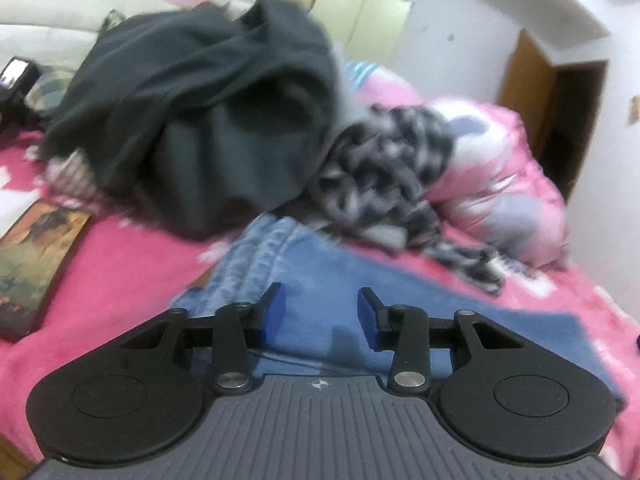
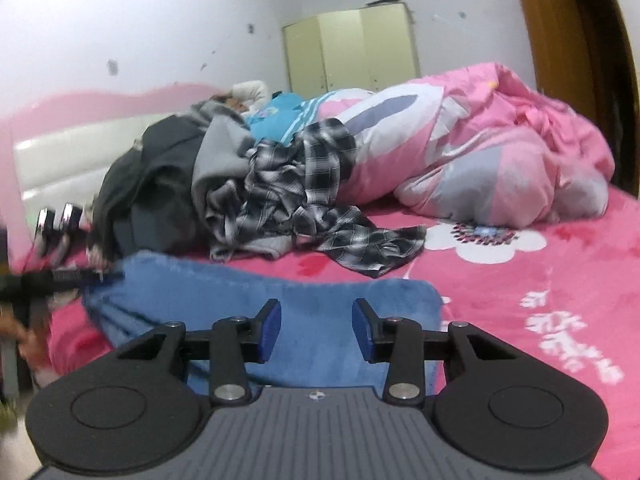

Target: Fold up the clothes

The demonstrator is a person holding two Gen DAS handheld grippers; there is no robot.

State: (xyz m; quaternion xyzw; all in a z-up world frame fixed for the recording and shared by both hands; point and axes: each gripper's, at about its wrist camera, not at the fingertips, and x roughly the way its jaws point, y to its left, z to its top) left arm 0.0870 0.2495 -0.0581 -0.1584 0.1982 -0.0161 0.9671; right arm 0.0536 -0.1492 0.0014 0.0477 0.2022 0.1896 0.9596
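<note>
Blue fleece garment (image 2: 320, 292) is seen lying flat on the pink bedsheet (image 2: 540, 288), directly ahead of both tools, with layered edges stacked at its left side as if it is already doubled over; whether a further fold is wanted cannot be settled from these views. The left gripper (image 1: 320, 316) is held just above the cloth with its jaws apart and nothing between them. The right gripper (image 2: 316, 330) is likewise spread wide and empty over the near edge. Behind, a heap of unfolded clothes is piled: a dark grey garment (image 1: 208, 120) and a black-and-white plaid shirt (image 2: 304, 184), beside a rumpled pink duvet (image 2: 500, 152). The blue piece is judged soft, thick and light, limp enough to sag and slide when lifted, though hardly slippery. A hold is best taken at corners or along a hem, pinching all layers together so that none is dropped.
</note>
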